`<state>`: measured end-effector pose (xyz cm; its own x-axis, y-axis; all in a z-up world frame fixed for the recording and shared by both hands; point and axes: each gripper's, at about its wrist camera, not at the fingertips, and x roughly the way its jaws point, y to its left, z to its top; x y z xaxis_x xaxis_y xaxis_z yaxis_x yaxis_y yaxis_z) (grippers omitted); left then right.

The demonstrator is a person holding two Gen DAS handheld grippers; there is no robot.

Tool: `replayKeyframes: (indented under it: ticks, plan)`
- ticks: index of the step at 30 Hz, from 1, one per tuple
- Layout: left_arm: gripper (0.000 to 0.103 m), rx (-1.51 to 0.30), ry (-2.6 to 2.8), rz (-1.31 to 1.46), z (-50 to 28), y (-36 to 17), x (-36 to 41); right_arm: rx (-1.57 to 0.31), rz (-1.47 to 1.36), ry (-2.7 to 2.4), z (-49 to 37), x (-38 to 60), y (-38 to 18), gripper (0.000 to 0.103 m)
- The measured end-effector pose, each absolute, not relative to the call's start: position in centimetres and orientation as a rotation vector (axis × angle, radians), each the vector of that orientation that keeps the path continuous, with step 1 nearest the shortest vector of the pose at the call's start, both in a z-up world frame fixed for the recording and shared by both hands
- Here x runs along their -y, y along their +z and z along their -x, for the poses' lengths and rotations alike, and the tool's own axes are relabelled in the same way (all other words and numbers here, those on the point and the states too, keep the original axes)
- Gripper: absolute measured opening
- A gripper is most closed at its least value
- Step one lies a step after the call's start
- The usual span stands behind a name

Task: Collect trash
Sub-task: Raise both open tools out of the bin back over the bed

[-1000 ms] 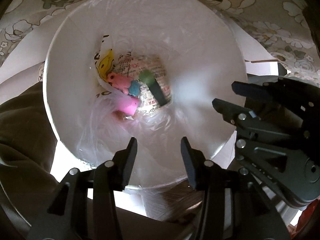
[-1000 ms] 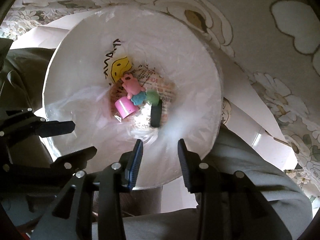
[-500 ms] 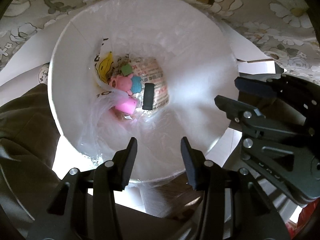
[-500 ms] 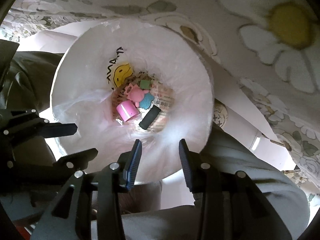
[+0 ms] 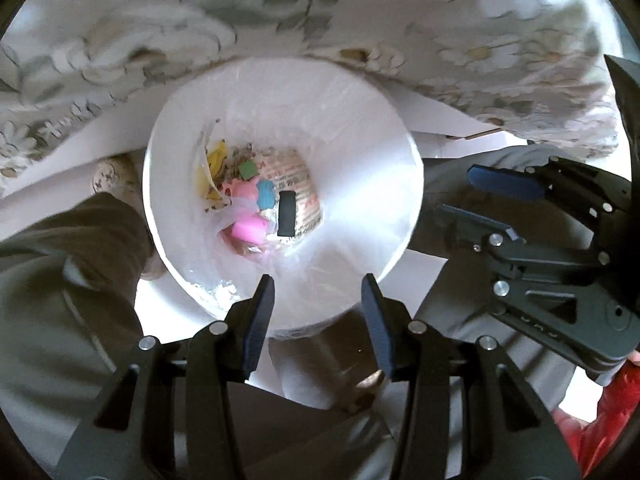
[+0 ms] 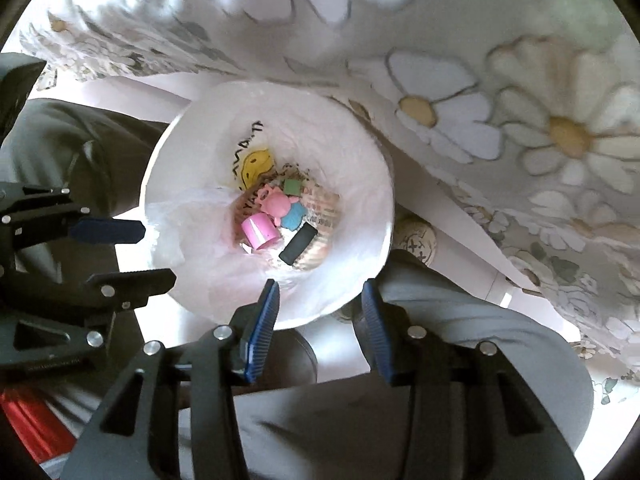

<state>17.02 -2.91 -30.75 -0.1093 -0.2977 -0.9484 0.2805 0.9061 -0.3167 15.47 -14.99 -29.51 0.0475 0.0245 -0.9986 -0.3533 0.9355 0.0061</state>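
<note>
A white round bin (image 5: 360,140) with a clear plastic liner stands below both grippers. On its bottom lie a pink cylinder (image 5: 250,229), a black block (image 5: 286,213), a pink figure (image 5: 240,190), a blue piece (image 5: 265,194) and a green cube (image 5: 248,169). My left gripper (image 5: 317,284) hangs open and empty above the bin's near rim. My right gripper (image 6: 320,288) also points down over the bin (image 6: 360,200); its jaws are opening with nothing between them. The right wrist view shows the same black block (image 6: 298,245) and pink cylinder (image 6: 260,232).
A flowered tablecloth (image 6: 500,120) hangs over a white table edge (image 5: 440,112) behind the bin. A person's legs in grey trousers (image 6: 460,340) flank the bin, with a shoe (image 6: 416,240) beside it. Something red (image 5: 600,420) lies low at one side.
Both grippers have risen, so the bin looks smaller and farther. The green cube and black block, blurred in the air before, now lie on the bin's bottom. The right jaws stand slightly wider.
</note>
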Motion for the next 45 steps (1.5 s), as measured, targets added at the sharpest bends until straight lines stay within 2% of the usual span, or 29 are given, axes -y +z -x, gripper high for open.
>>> replayKeyframes:
  ticks: [2, 4, 13, 16, 19, 28, 45]
  plan:
    - [0.046, -1.588, -0.494, 0.02, -16.7, -29.7, 2.8, -1.48, 0.265, 0.3, -15.0, 15.1, -28.3, 0.046]
    - [0.052, -1.575, -0.499, 0.033, -16.3, -29.3, 2.9, -1.453, 0.263, 0.308, -14.4, 15.1, -27.0, 0.049]
    - [0.055, -1.437, -0.474, 0.009, -14.9, -23.8, 2.2, -1.339, 0.264, 0.315, -12.1, 15.4, -21.5, 0.053]
    - [0.06, -1.344, -0.451, -0.028, -14.3, -21.3, 2.1, -1.281, 0.263, 0.307, -11.5, 15.7, -19.1, 0.059]
    - [0.062, -1.249, -0.429, -0.065, -13.8, -18.7, 2.0, -1.229, 0.257, 0.294, -11.1, 16.2, -17.2, 0.07]
    - [0.073, -1.098, -0.417, -0.04, -14.3, -12.2, 1.4, -1.07, 0.207, 0.273, -10.9, 17.6, -11.6, 0.077]
    - [0.073, -0.882, -0.336, -0.105, -21.9, -2.6, -0.9, -0.848, 0.149, 0.314, -16.0, 20.8, -3.1, 0.081]
